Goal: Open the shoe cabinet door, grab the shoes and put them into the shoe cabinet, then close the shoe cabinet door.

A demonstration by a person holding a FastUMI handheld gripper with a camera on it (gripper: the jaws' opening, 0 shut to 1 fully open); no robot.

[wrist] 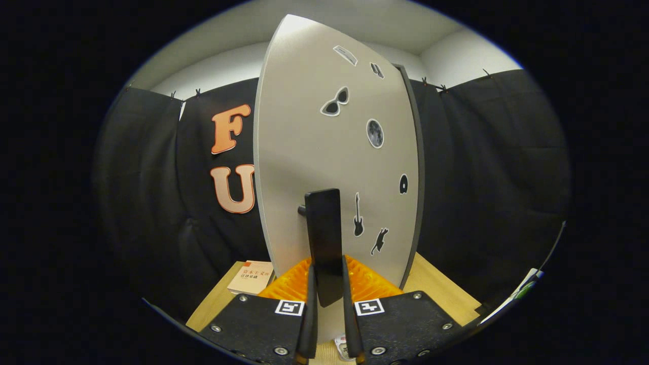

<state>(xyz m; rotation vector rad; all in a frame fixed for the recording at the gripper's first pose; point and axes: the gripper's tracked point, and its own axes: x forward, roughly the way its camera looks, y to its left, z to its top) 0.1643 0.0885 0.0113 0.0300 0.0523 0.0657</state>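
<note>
The shoe cabinet's pale grey door (324, 152) stands upright straight ahead, dotted with small stickers. A flat black handle (324, 238) juts from its lower part. My gripper (329, 284) is shut on that handle, one finger pressing on each side of its lower end. The door's dark edge (417, 172) shows along its right side. I cannot tell how far the door is open.
The cabinet stands on a light wooden tabletop (436, 289). A book (251, 276) lies on the wood to the left of the fingers. Black cloth walls close in behind and on both sides.
</note>
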